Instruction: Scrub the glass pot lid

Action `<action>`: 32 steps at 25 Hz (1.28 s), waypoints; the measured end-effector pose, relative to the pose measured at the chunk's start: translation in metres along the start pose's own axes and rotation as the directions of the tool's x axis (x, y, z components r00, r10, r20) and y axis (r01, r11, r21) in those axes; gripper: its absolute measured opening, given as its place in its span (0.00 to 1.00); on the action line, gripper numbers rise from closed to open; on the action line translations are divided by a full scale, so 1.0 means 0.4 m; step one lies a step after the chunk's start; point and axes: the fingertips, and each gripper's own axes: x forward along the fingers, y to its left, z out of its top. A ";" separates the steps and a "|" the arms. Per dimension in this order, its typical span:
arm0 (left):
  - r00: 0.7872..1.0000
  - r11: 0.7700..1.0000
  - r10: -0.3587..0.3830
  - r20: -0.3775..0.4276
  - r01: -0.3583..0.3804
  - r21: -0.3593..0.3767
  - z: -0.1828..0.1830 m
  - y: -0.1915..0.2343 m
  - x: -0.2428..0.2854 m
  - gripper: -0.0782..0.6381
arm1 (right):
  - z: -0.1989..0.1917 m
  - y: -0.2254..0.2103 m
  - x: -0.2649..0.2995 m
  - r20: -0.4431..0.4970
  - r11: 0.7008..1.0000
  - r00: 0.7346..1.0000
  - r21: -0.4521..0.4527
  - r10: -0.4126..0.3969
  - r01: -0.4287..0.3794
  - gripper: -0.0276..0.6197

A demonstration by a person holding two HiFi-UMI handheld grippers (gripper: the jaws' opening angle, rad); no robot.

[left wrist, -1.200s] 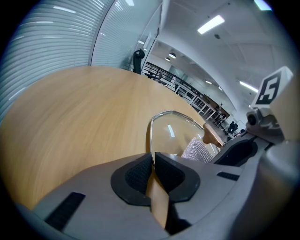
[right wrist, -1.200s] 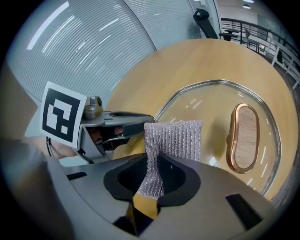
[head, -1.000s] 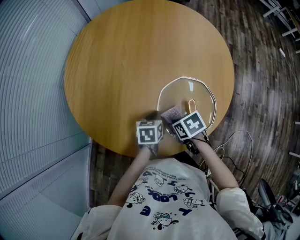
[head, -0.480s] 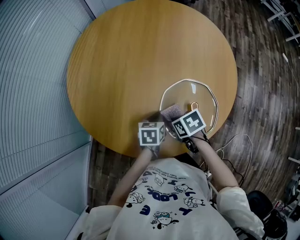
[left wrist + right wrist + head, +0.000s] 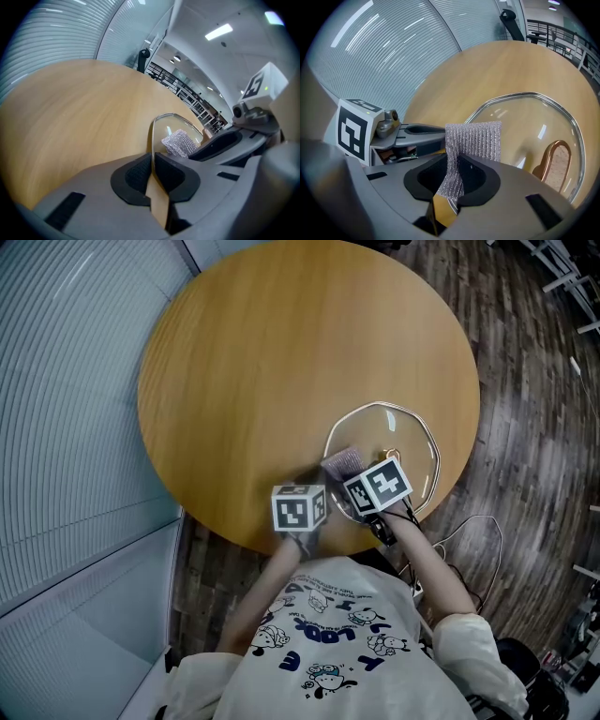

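We have the one glass pot lid [image 5: 380, 432] lying on the round table [image 5: 281, 362], near the edge closest to us. Our left gripper [image 5: 152, 164] is pinched tight on its near-left rim. Our right gripper [image 5: 457, 173] is clamped on the one silver mesh scrubbing cloth [image 5: 473, 138], which stands over the lid's near-left glass. From the cloth, the rest of the glass spreads ahead and rightward toward the single handle [image 5: 553, 161], so we judge the right gripper the one placed to sweep.
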 end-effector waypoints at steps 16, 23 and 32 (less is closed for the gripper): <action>0.996 0.997 0.059 0.072 -0.055 -0.063 -0.011 0.067 -0.097 0.15 | 0.034 0.024 0.041 -0.005 0.997 1.000 -0.076 -0.005 0.005 0.16; 0.987 0.995 0.086 0.139 -0.078 -0.063 0.018 0.087 -0.157 0.15 | 0.078 0.074 0.026 0.102 0.997 0.993 -0.049 0.060 -0.056 0.16; 0.941 0.997 0.077 0.329 -0.080 -0.006 0.146 0.051 -0.296 0.15 | 0.160 0.178 -0.097 0.369 0.991 0.919 -0.035 0.136 -0.132 0.16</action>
